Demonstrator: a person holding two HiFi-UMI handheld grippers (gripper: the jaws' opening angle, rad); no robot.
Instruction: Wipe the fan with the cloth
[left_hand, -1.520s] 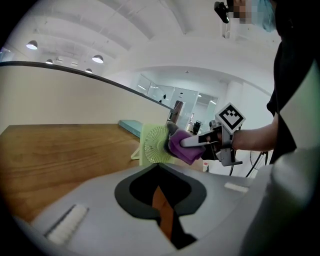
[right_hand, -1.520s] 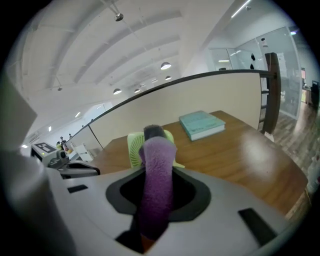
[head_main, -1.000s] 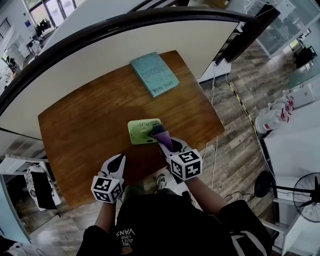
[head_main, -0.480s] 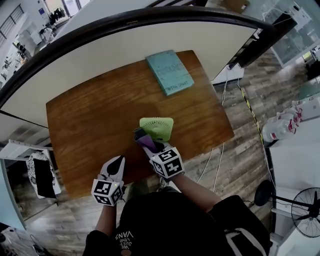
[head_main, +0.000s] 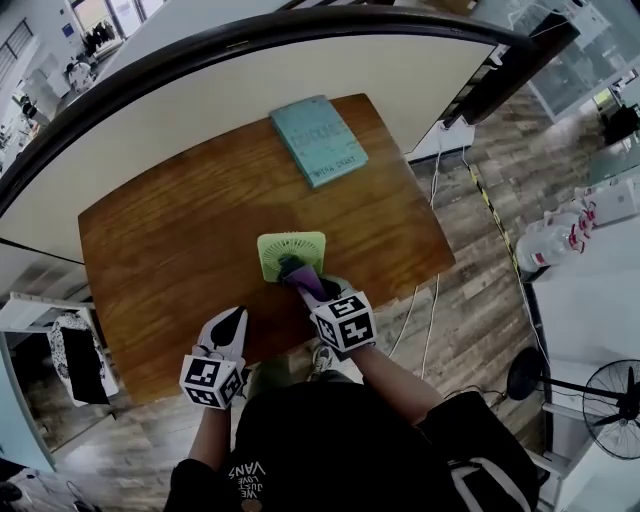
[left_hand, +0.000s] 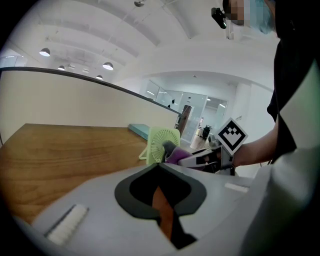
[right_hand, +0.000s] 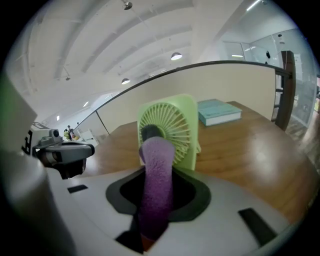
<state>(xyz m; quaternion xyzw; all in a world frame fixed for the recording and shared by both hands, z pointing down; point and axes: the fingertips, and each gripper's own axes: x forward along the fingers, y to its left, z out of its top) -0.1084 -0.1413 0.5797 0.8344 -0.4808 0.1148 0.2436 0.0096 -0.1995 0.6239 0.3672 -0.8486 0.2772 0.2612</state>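
A small light-green fan (head_main: 288, 250) stands upright on the brown table (head_main: 160, 250), near its front edge. My right gripper (head_main: 306, 284) is shut on a purple cloth (head_main: 301, 275), and the cloth's tip presses against the fan's front grille. In the right gripper view the cloth (right_hand: 157, 175) rises from the jaws and covers the hub of the fan (right_hand: 172, 127). My left gripper (head_main: 232, 320) hovers over the table's front edge, left of the fan and apart from it, with its jaws together and nothing in them. The left gripper view shows the fan (left_hand: 161, 144) with the cloth (left_hand: 174, 154) against it.
A teal book (head_main: 319, 140) lies flat at the table's far right corner. A curved pale partition with a dark rim (head_main: 250, 45) runs behind the table. Wooden floor with cables (head_main: 440, 260) lies to the right, and a floor fan (head_main: 612, 385) stands far right.
The right gripper has swept the cloth across the fan's front, from its right side to its left and back to the middle. The left gripper has stayed where it was.
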